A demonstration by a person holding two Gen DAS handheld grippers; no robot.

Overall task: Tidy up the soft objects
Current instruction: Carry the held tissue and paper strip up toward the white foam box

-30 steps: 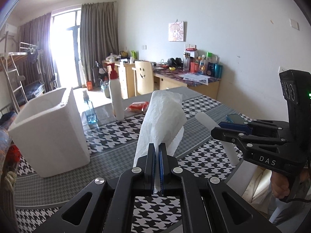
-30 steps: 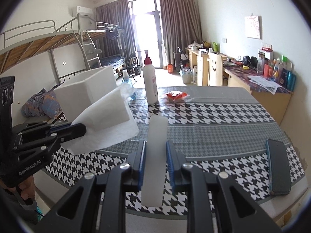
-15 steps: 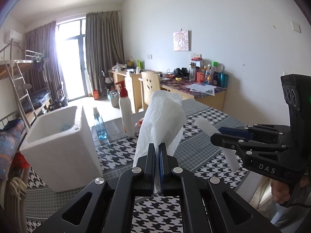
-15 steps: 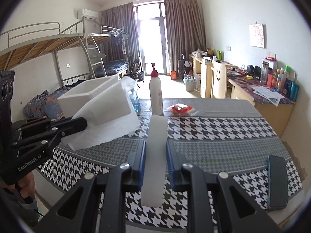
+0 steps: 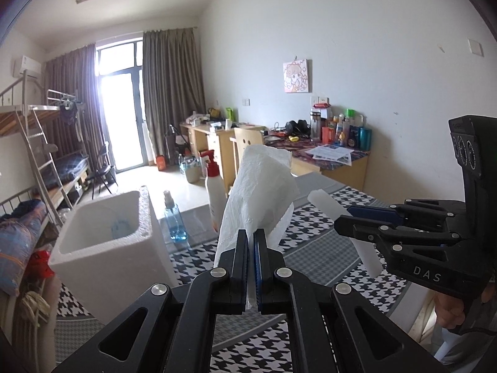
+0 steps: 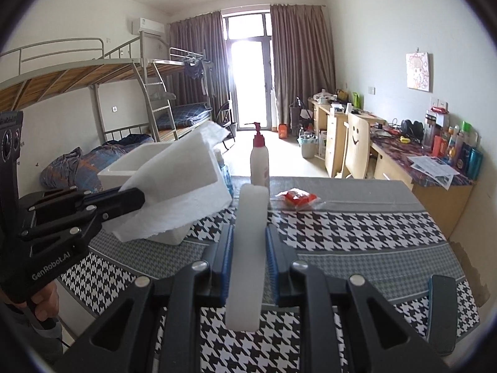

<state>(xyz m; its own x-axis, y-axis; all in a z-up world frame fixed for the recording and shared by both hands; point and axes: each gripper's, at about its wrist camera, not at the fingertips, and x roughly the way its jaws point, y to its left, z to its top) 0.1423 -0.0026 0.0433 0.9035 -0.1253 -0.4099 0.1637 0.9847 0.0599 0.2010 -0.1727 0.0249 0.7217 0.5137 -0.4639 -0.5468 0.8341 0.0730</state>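
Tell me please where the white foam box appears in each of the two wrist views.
Left wrist view: the white foam box stands lower left on the table, open top visible.
Right wrist view: the box is left of centre, partly hidden behind the paper towel.
Shared landmark: the red-capped pump bottle.

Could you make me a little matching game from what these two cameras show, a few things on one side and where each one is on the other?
Things:
1. paper towel
2. white foam strip
3. pump bottle
4. dark phone

Places:
A. lying flat near the table's right edge
B. pinched in the left gripper
C. standing upright on the table, beyond the foam box
D. clamped between the right gripper's blue pads

Pairs: 1-B, 2-D, 3-C, 4-A
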